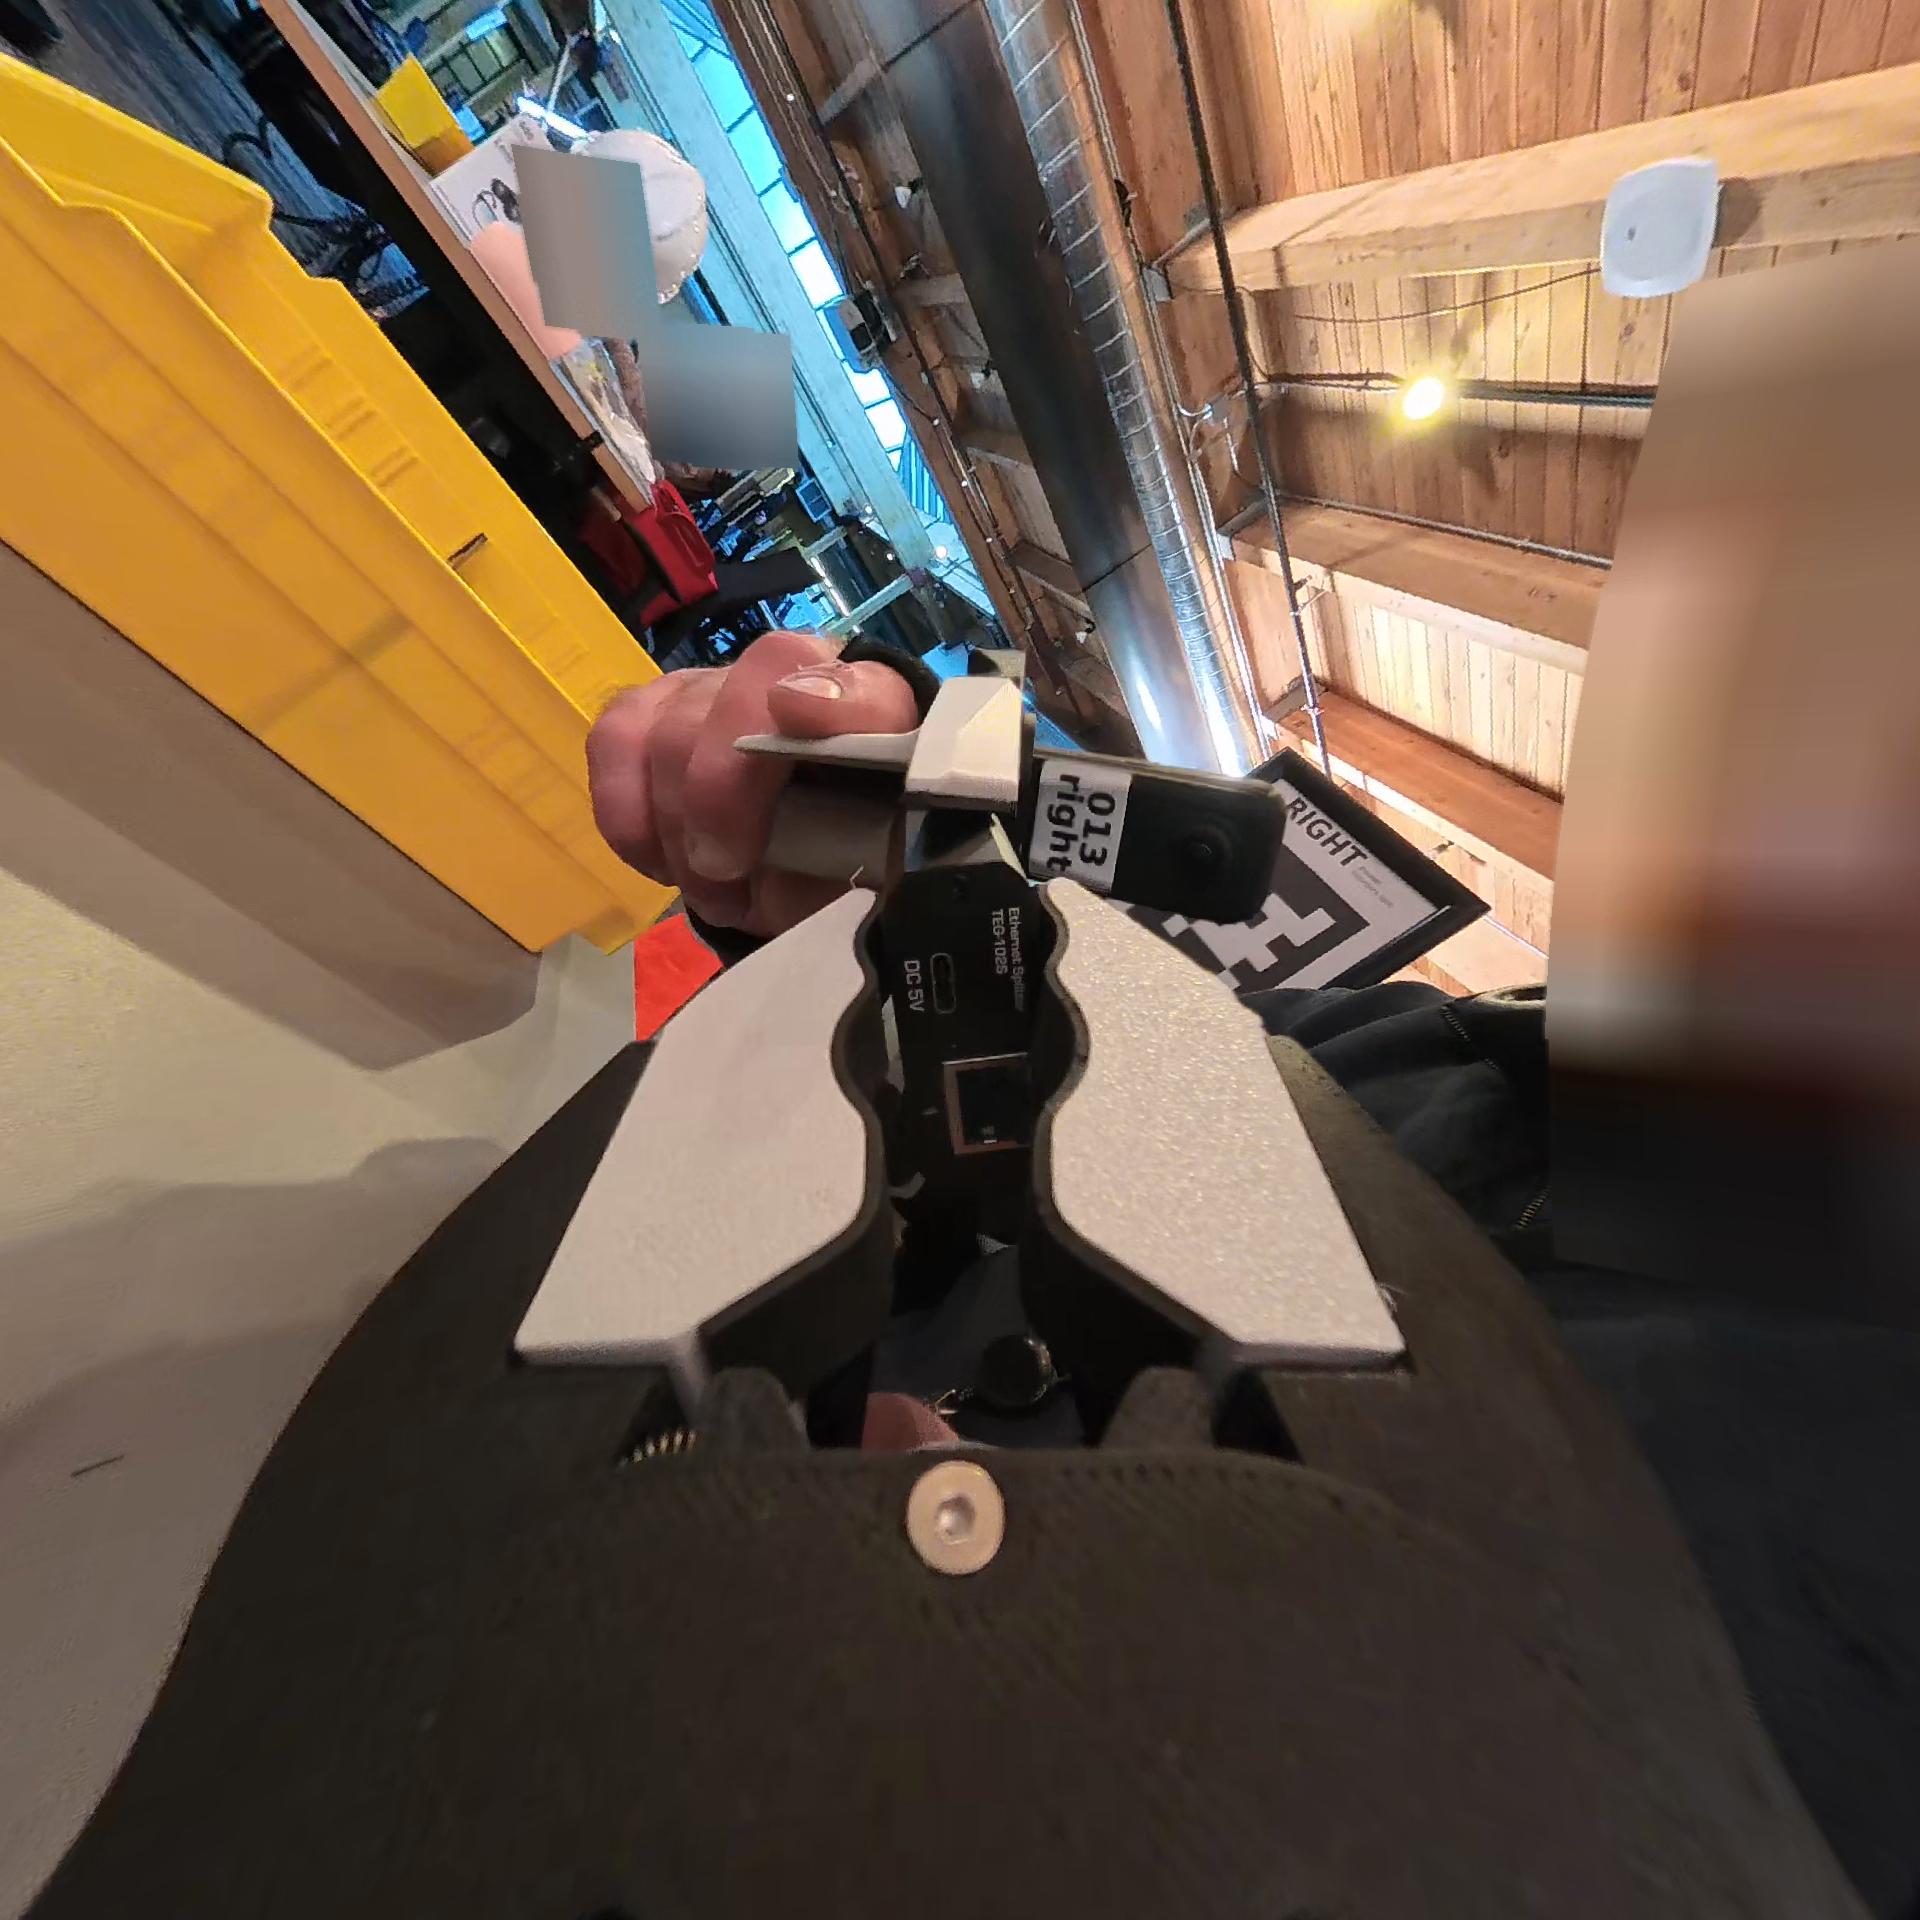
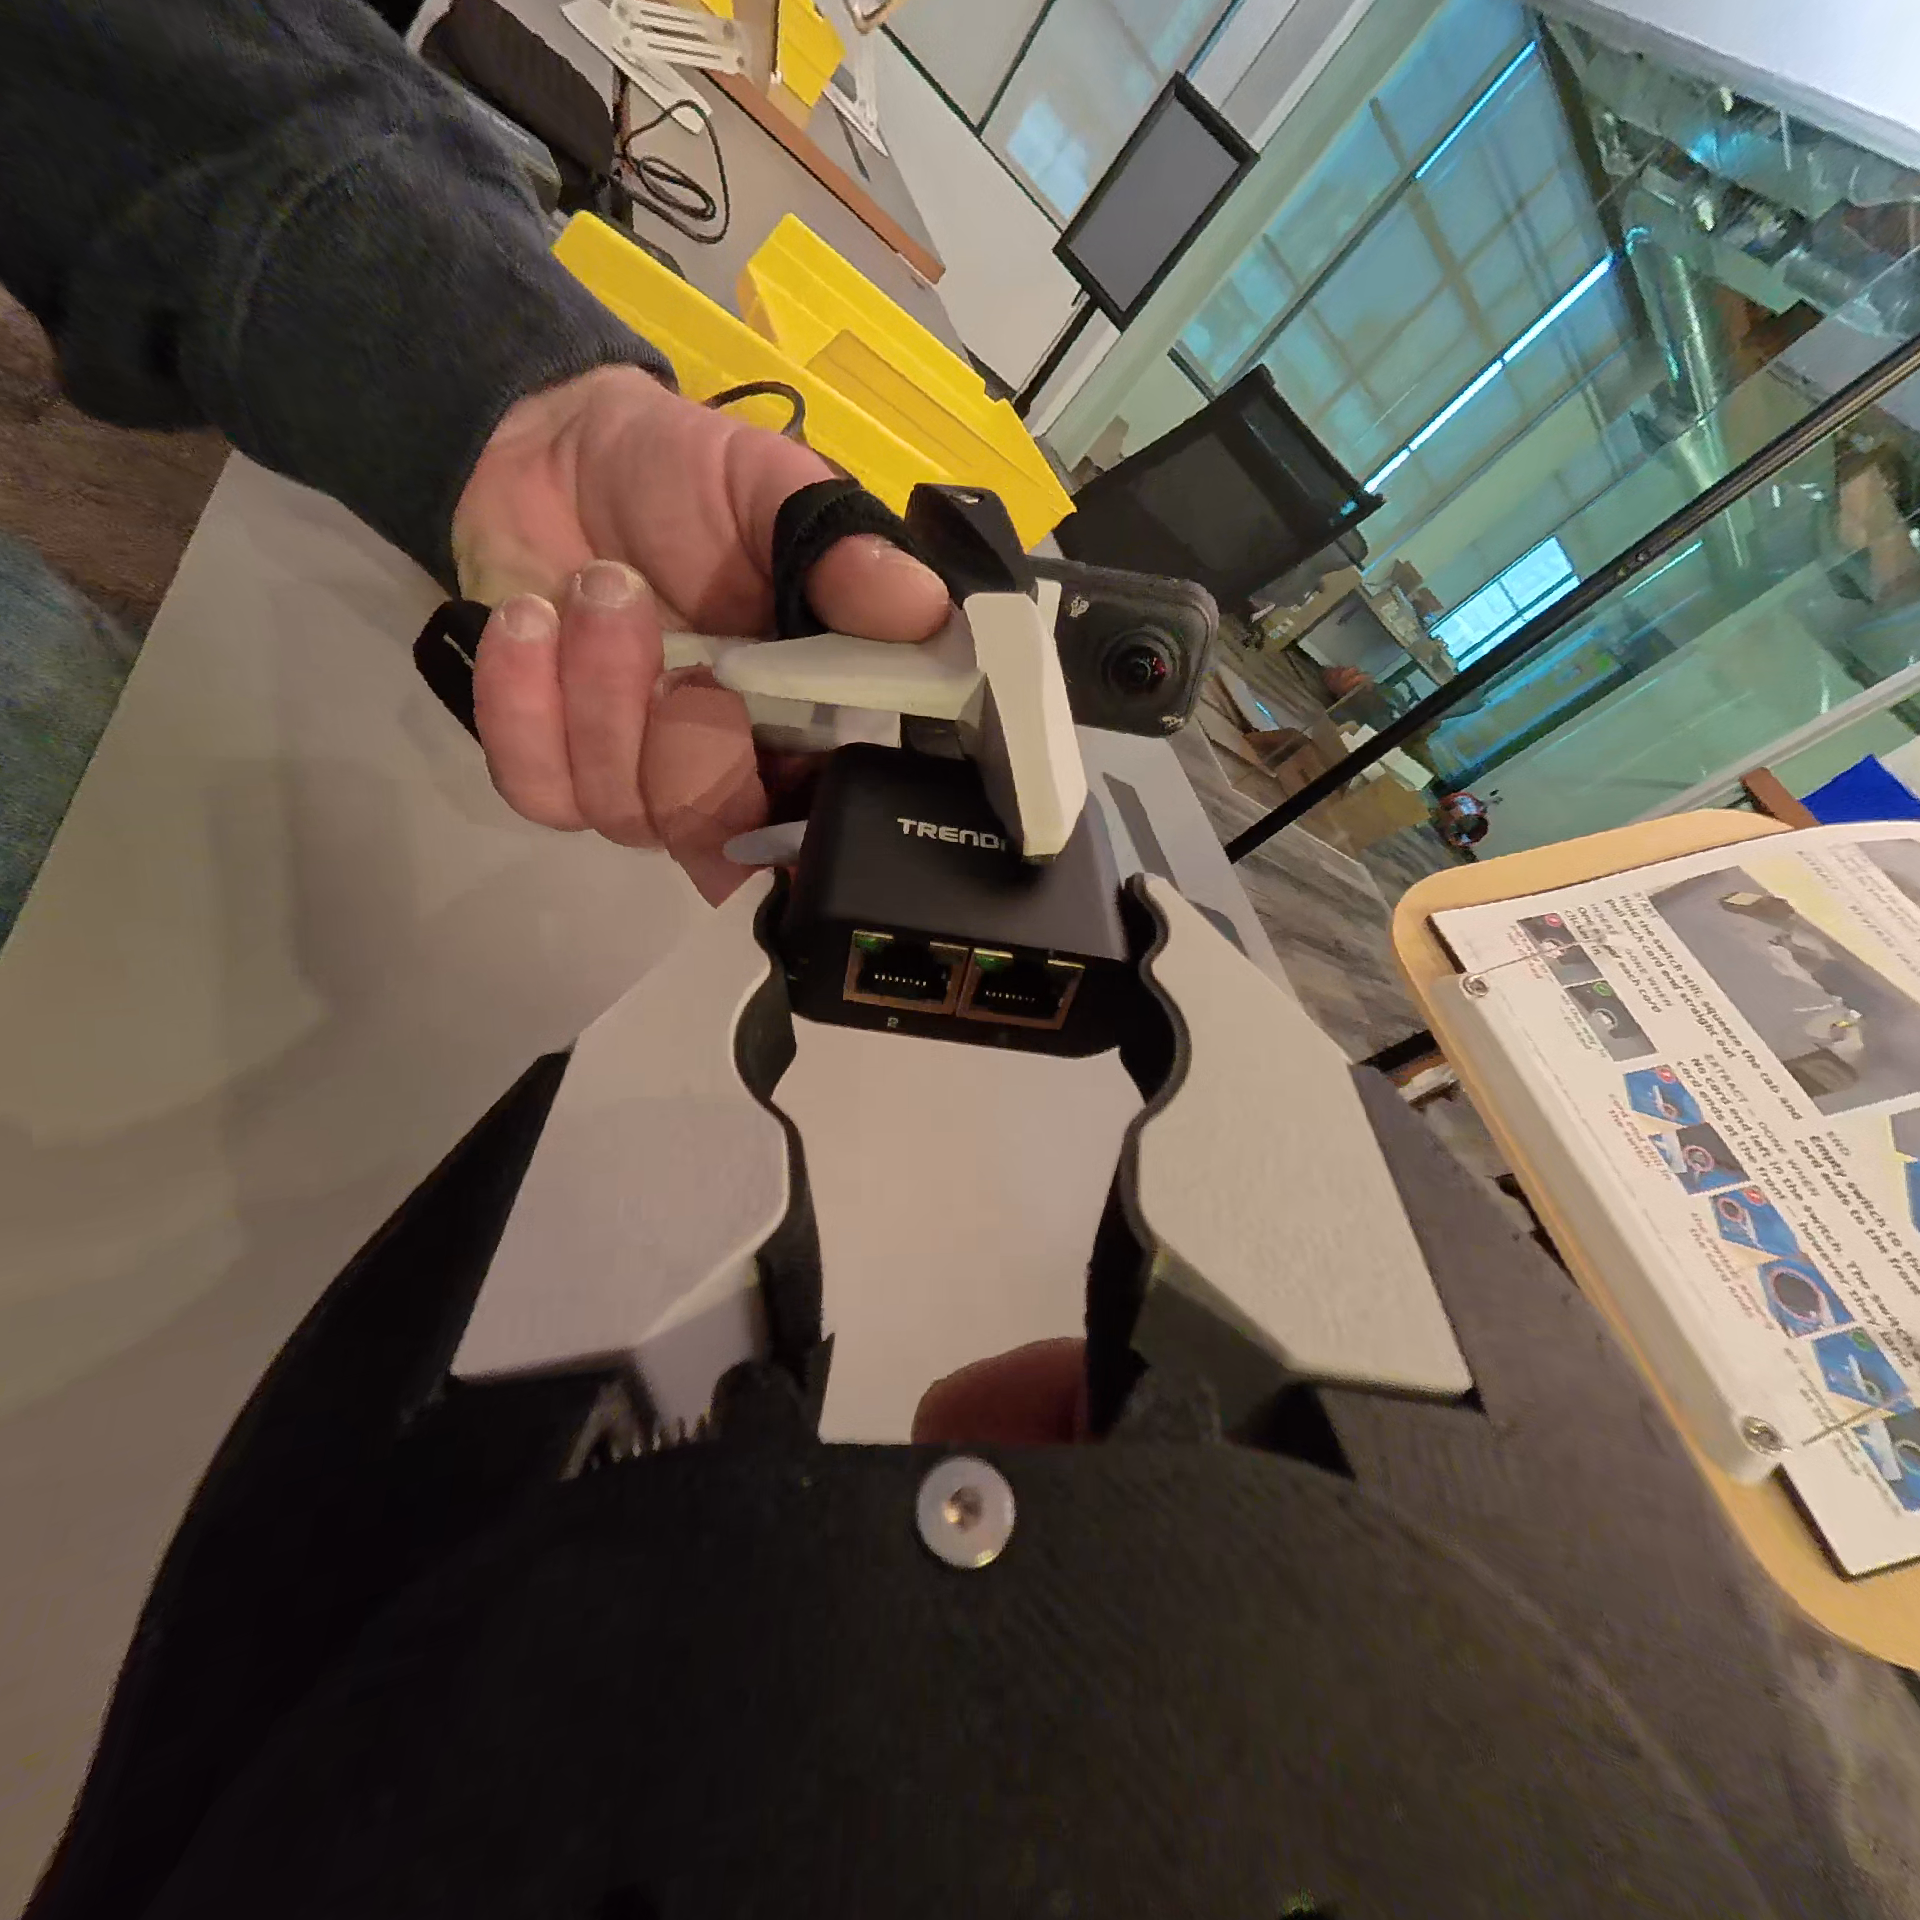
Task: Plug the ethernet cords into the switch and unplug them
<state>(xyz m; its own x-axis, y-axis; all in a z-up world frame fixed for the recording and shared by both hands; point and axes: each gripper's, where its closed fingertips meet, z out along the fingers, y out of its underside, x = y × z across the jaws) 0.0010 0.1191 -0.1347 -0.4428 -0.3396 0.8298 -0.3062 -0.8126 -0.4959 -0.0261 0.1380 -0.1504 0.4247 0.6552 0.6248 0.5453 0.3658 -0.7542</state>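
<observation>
Left wrist view: left gripper (image 1: 961,914) closed to a narrow gap on the black switch (image 1: 961,1039), clamping its two broad faces, single port and small power socket facing the camera. Switch held up off the white table (image 1: 208,1143), tilted, pointing toward the wooden ceiling. Just beyond its far end, right hand (image 1: 686,790) wrapped round the other tool's handle, a small camera beside it. Yellow bin (image 1: 260,468) on the table to the left, near the hand. Right wrist view: right gripper (image 2: 951,914) spread wide, tips flanking the two short sides of the switch at its two-port end; cannot tell whether the pads actually press it or only sit just beside it. One white finger (image 2: 1029,727) of the left gripper lying across the top of the switch, left hand (image 2: 582,623) behind it, thumb through a black strap. Off to the right, a wooden board (image 2: 1455,1299) carrying a printed sheet (image 2: 1714,1091), well apart from the switch.
</observation>
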